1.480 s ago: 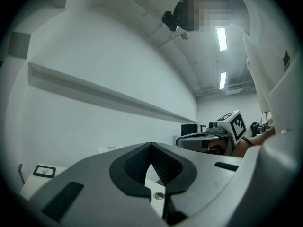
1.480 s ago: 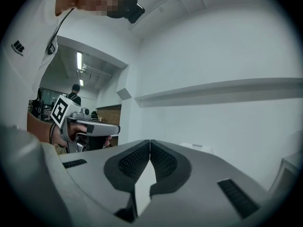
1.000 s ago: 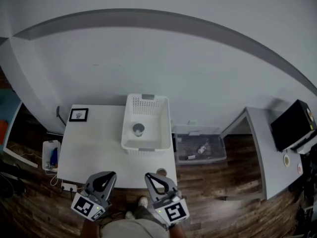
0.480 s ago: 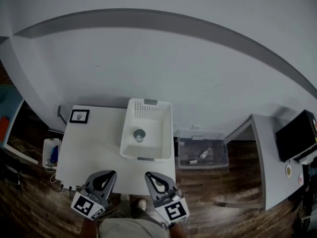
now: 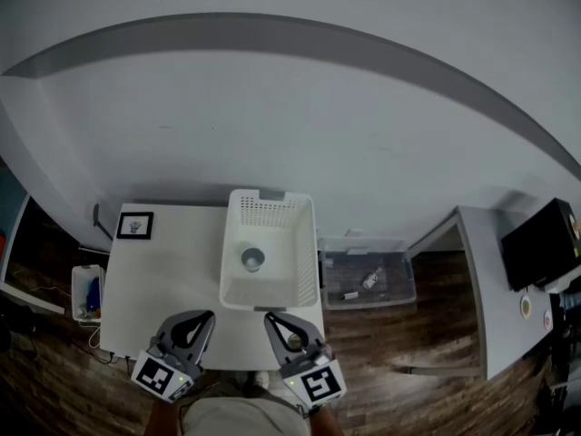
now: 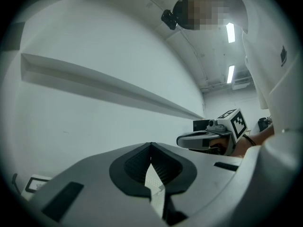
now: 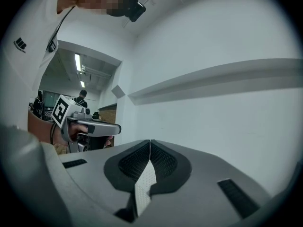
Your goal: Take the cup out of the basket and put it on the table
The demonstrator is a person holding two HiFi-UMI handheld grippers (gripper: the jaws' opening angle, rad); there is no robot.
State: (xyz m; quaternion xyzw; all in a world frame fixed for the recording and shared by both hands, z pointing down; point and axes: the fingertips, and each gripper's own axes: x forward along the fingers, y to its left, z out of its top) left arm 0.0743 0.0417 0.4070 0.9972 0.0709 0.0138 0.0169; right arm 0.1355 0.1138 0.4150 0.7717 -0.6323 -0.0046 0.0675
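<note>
A white basket (image 5: pixel 270 293) stands on the white table (image 5: pixel 168 284), toward its right side. Inside it a small grey cup (image 5: pixel 253 260) sits upright on the basket floor. Both grippers are held low at the table's near edge, well short of the basket. My left gripper (image 5: pixel 207 316) is shut with nothing in it, its jaw tips meeting (image 6: pixel 151 144). My right gripper (image 5: pixel 268 316) is shut too and holds nothing, its tips closed together (image 7: pixel 150 141). Each gripper view looks up at the bare wall, with the other gripper off to the side.
A small framed picture (image 5: pixel 134 224) lies at the table's far left corner. A clear storage bin (image 5: pixel 367 278) sits on the wood floor right of the table. A second white desk (image 5: pixel 495 280) with a dark monitor (image 5: pixel 542 242) stands far right. A box (image 5: pixel 87 295) rests left of the table.
The head view has shifted: table and basket now sit a little lower and nearer to the grippers. Both grippers stay shut in the same spot in the picture.
</note>
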